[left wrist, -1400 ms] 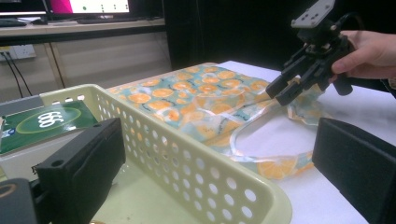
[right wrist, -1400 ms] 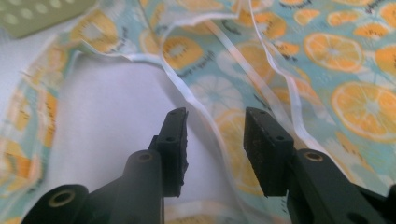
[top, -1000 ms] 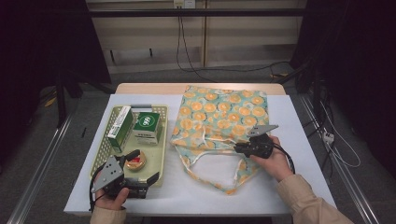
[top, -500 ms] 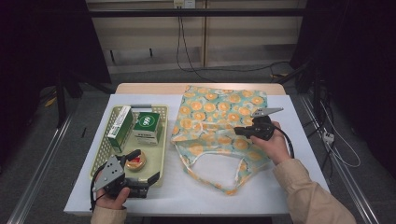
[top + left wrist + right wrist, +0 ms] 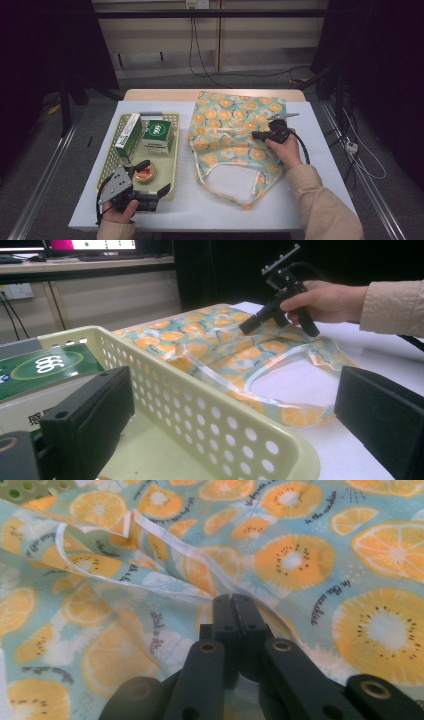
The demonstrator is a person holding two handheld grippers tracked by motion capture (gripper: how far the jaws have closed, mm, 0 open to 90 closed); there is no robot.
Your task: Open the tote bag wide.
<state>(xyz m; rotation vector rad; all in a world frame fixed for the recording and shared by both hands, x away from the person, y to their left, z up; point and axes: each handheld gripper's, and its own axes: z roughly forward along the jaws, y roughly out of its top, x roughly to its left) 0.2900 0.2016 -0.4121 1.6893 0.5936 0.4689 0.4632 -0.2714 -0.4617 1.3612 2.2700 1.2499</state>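
Note:
A tote bag (image 5: pixel 235 115) printed with orange slices lies flat at the middle and right of the table. My right gripper (image 5: pixel 256 134) is shut on one white strap (image 5: pixel 165 540) of the bag (image 5: pixel 300 555), held just above the cloth. The bag's other handle loop (image 5: pixel 225 170) lies spread toward the near edge. My left gripper (image 5: pixel 154 178) stands open at the near corner of a pale yellow perforated basket (image 5: pixel 173 150). In the left gripper view its jaws straddle the basket rim (image 5: pixel 260 430), and the right gripper (image 5: pixel 246 328) shows beyond.
The basket holds a green box marked 666 (image 5: pixel 158 134), a long green and white box (image 5: pixel 129 136) and a small round red item (image 5: pixel 146 174). A white sheet (image 5: pixel 310 200) covers the table. Cables run across the floor behind.
My right gripper has moved away from the person toward the bag's middle, drawing the strap with it. The left gripper has stayed put.

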